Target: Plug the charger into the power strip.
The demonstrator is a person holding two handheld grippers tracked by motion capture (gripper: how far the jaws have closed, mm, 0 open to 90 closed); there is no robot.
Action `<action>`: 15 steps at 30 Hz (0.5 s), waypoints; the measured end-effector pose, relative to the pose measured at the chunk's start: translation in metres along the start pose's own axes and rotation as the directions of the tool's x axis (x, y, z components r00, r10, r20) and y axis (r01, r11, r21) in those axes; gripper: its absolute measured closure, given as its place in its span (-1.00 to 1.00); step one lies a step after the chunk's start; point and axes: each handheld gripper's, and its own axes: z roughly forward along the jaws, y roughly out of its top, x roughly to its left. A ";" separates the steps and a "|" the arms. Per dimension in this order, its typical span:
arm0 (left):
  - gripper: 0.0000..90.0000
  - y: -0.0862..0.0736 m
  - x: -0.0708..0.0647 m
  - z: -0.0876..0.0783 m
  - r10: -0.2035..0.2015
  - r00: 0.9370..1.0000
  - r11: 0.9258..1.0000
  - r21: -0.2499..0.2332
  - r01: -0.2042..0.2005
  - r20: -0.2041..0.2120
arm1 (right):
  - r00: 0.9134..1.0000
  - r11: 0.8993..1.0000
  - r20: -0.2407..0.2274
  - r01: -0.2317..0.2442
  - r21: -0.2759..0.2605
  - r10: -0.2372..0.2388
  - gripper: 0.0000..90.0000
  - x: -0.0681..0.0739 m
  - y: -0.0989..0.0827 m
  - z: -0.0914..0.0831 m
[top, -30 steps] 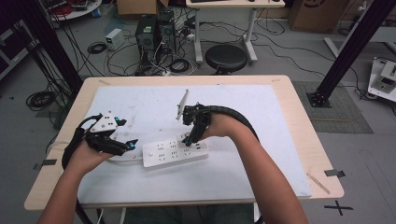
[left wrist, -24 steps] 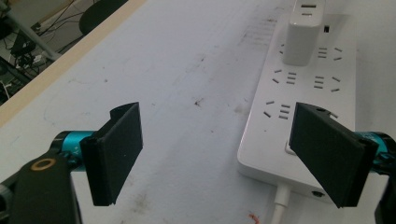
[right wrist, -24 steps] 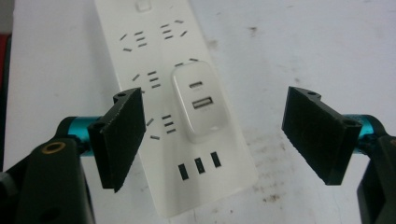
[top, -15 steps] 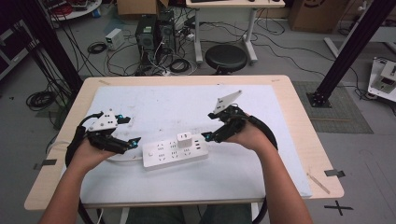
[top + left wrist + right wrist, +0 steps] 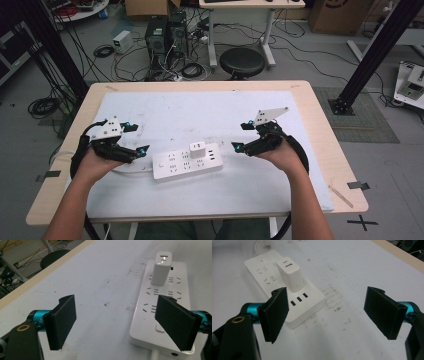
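While both jaws of the left hand-held gripper [image 5: 134, 139] stand wide apart and empty, its right-side jaw hangs over the cord end of the white power strip [image 5: 187, 162], the rest of it over bare white mat [image 5: 200, 115]. Released, holding nothing. Likely parked there to steady or pin the strip's end.

Right hand-held gripper [image 5: 244, 136]: also spread open, empty, just beside the strip's far end where the three small ports sit; not touching it.

White charger block [image 5: 196, 149] stands upright, plugged into the strip near its middle, between the two grippers. Judged the thing of interest; both tools flank it, apart from it.

No containers on the worktop [image 5: 320, 125]. Strip's other sockets unoccupied.
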 end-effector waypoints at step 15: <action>-0.61 0.001 0.001 -0.001 -0.002 1.000 1.000 -0.001 0.002 -0.007 | 1.000 1.000 -0.004 -0.012 -0.017 0.012 -0.54 -0.005 -0.004 -0.005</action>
